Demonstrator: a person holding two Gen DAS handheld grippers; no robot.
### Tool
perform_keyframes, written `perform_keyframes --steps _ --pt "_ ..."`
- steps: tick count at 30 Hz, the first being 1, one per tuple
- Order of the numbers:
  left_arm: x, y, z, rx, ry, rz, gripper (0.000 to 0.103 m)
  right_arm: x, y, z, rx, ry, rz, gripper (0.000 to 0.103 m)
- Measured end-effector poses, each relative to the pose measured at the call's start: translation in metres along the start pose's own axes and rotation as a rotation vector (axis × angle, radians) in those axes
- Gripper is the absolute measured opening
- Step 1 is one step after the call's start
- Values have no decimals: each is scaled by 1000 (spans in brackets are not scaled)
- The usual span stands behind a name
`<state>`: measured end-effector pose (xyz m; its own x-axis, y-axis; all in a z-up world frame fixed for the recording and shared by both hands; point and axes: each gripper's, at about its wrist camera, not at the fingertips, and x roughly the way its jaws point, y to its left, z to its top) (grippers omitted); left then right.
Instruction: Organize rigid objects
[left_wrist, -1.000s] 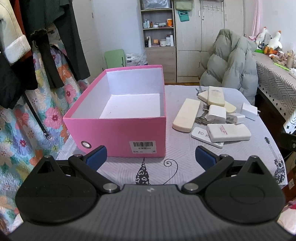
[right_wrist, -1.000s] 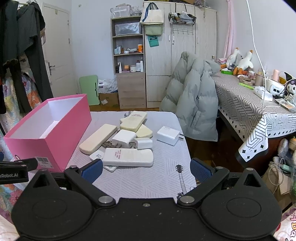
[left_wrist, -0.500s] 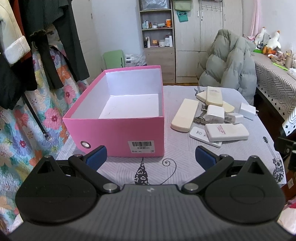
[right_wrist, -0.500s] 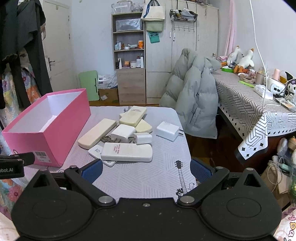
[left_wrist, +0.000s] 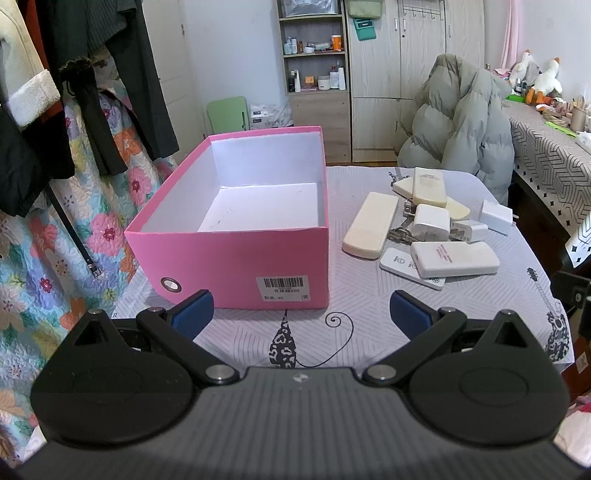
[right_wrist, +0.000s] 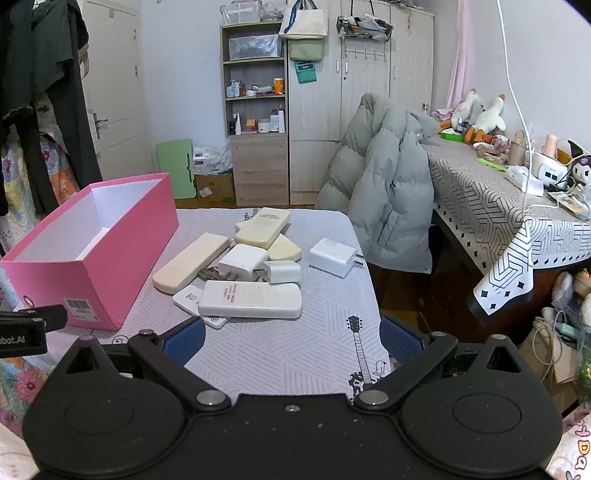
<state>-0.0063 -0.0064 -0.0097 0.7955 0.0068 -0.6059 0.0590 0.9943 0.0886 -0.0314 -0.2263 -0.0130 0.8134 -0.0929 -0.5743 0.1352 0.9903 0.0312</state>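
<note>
Over the last sec. both my grippers had eased closer to the table (left_wrist: 369, 306); nothing on it had shifted. Left gripper (left_wrist: 301, 309) sat wide open, empty, facing the pink box (left_wrist: 236, 258), which held nothing. Right gripper (right_wrist: 291, 338) likewise agape, empty, lined up on the pile (right_wrist: 243, 266), approx. beside the box: remotes, chargers, prob. keys underneath (partly hidden). Nearest piece was the white remote (right_wrist: 251, 300). Sorting not begun; approach only, first pick pending.
</note>
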Motion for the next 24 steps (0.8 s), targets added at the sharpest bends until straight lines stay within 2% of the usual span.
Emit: perform_keyframes --steps 24 --pt "7 0 -1 -12 19 10 103 7 2 -2 -12 29 -1 102"
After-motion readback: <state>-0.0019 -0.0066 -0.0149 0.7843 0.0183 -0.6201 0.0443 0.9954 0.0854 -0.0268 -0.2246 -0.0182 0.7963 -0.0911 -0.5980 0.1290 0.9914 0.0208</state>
